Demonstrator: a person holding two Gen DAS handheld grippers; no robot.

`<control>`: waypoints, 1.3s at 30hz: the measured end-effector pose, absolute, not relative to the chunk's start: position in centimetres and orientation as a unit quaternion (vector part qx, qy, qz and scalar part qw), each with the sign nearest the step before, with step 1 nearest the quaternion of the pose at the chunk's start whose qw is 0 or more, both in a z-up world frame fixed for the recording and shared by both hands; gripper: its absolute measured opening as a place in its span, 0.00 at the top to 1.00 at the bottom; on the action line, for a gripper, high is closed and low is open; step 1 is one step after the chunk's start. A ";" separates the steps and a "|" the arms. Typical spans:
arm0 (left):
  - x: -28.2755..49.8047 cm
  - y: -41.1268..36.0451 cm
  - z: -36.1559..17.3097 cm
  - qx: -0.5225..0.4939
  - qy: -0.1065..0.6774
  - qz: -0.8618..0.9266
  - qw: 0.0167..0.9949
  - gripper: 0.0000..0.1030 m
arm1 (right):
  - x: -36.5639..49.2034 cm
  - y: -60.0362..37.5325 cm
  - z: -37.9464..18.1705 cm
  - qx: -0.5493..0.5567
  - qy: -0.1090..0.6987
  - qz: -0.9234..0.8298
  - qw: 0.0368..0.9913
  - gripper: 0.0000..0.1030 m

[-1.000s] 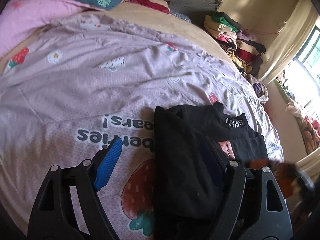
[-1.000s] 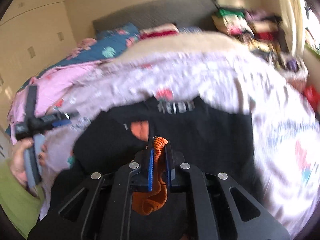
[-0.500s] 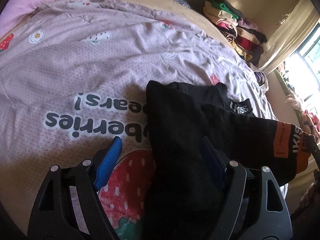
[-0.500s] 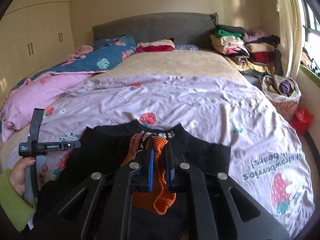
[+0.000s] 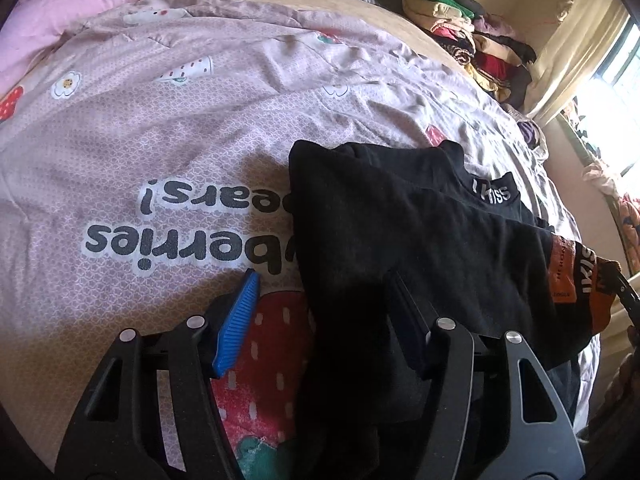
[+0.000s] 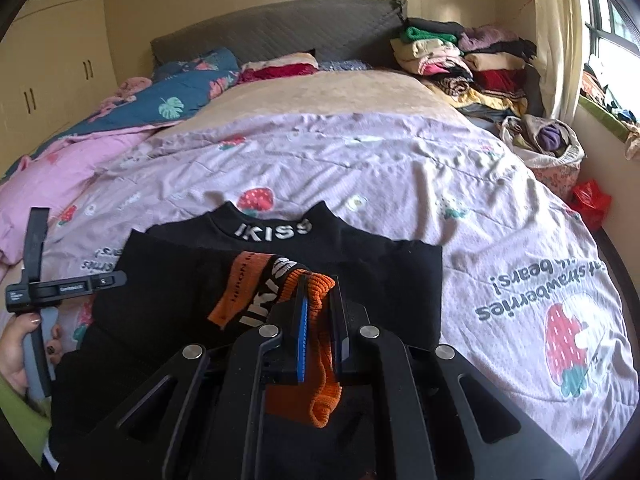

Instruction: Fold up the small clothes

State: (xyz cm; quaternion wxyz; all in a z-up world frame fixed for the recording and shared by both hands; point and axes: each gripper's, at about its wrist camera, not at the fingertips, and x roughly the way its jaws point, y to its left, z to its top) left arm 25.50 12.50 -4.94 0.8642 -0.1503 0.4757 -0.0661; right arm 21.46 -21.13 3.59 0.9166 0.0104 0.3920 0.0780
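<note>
A small black top point(image 6: 360, 256) with "IKISS" on its collar lies on the pink strawberry bedspread point(image 6: 400, 168). My right gripper point(image 6: 318, 292) is shut on its orange ribbed cuff point(image 6: 316, 360) and holds the sleeve stretched across the body. In the left wrist view the black top point(image 5: 400, 240) spreads to the right, its orange cuff point(image 5: 580, 284) at the far right. My left gripper point(image 5: 324, 292) is open; the black cloth lies between its blue pads point(image 5: 238, 320), draped over the right one.
Stacks of folded clothes point(image 6: 460, 56) sit at the bed's far right by the grey headboard point(image 6: 280, 28). A bag of clothes point(image 6: 548, 140) and a red bag point(image 6: 592, 200) are beside the bed. Pink and blue quilts point(image 6: 120, 120) are piled on the left.
My right gripper has carried the orange cuff and sleeve across the black top and then held steady. My left gripper has stayed open beside the garment's left edge.
</note>
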 end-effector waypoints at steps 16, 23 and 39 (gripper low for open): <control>23.9 11.3 -0.9 -0.126 0.429 -0.078 0.891 0.46 | 21.1 -20.7 2.3 0.000 0.406 0.053 0.912 0.62; 23.2 8.5 -0.4 -0.113 0.438 -0.142 0.881 0.60 | 20.6 -19.1 2.1 -0.002 0.411 0.079 0.908 0.59; 22.9 6.8 -4.5 -0.097 0.495 -0.158 0.849 0.84 | 20.3 -13.9 -0.1 -0.028 0.439 0.154 0.885 0.59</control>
